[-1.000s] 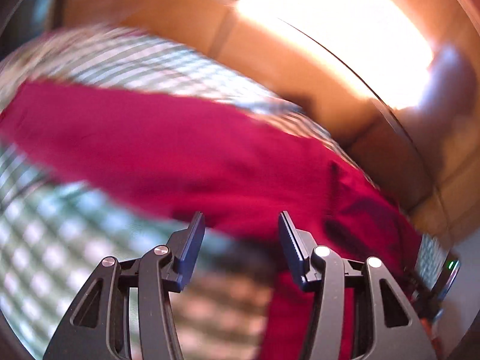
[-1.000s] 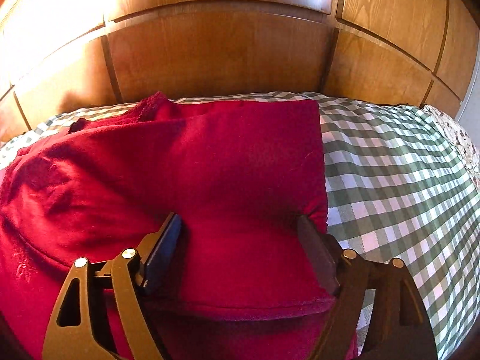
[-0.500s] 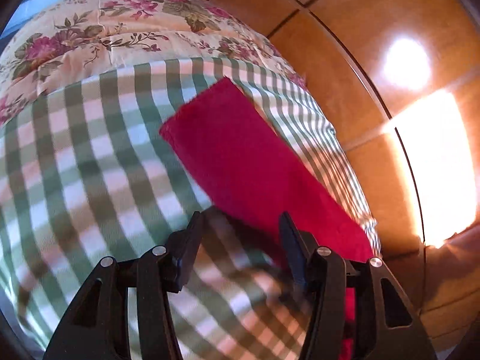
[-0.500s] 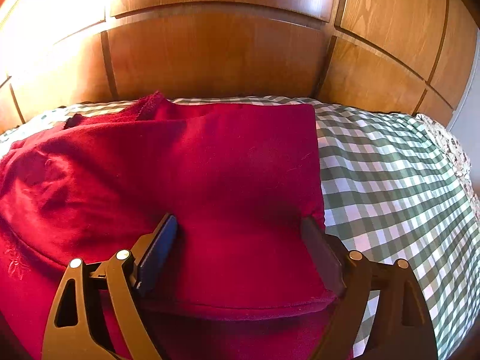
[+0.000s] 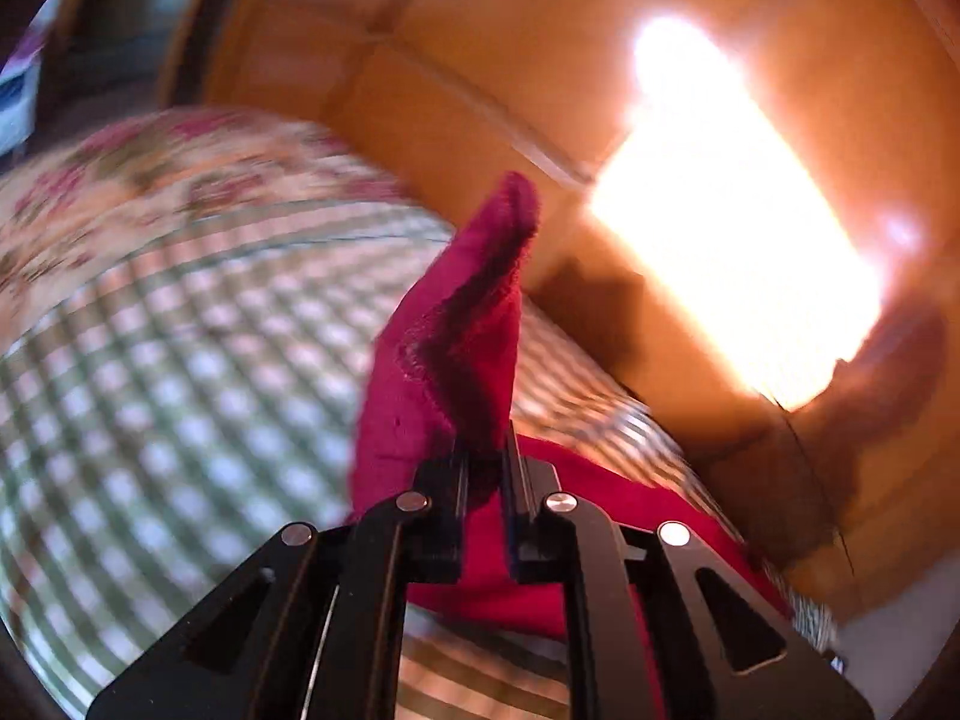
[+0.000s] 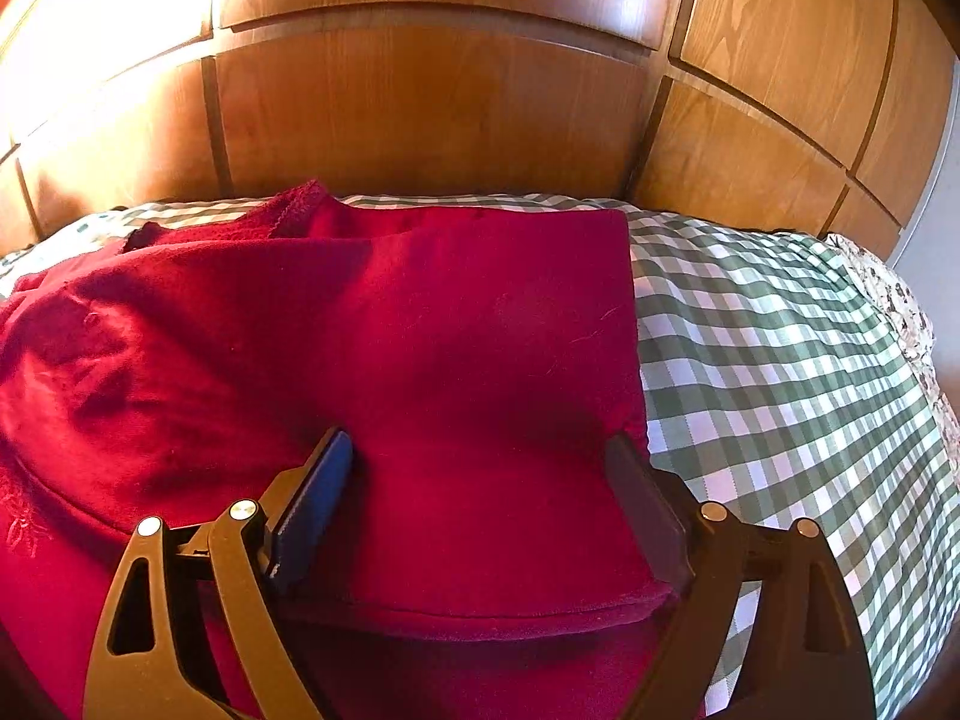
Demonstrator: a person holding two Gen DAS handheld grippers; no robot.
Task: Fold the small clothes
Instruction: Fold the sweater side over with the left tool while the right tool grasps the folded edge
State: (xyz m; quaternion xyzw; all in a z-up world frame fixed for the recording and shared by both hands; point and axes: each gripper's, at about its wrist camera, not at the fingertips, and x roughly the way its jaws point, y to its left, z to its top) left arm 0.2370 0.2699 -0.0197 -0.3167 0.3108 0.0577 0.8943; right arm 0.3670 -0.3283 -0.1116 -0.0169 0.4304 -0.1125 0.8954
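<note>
A dark red garment (image 6: 372, 360) lies partly folded on a green checked bedspread (image 6: 780, 372). My right gripper (image 6: 480, 468) is open, its two fingers resting on the garment's folded right part near its right edge. In the left wrist view my left gripper (image 5: 485, 456) is shut on a strip of the same red garment (image 5: 456, 330), likely a sleeve, which stands up above the fingers, lifted off the bedspread (image 5: 180, 390). The view is motion-blurred.
A wooden panelled headboard (image 6: 432, 108) rises right behind the garment, with a bright sun patch (image 5: 738, 228) on it. A floral cover (image 5: 120, 180) lies past the checked cloth at the left, and its edge (image 6: 900, 312) shows at the right.
My left gripper was open above the flat red strip; it has closed on it and lifted it. My right gripper has stayed open on the garment, almost still.
</note>
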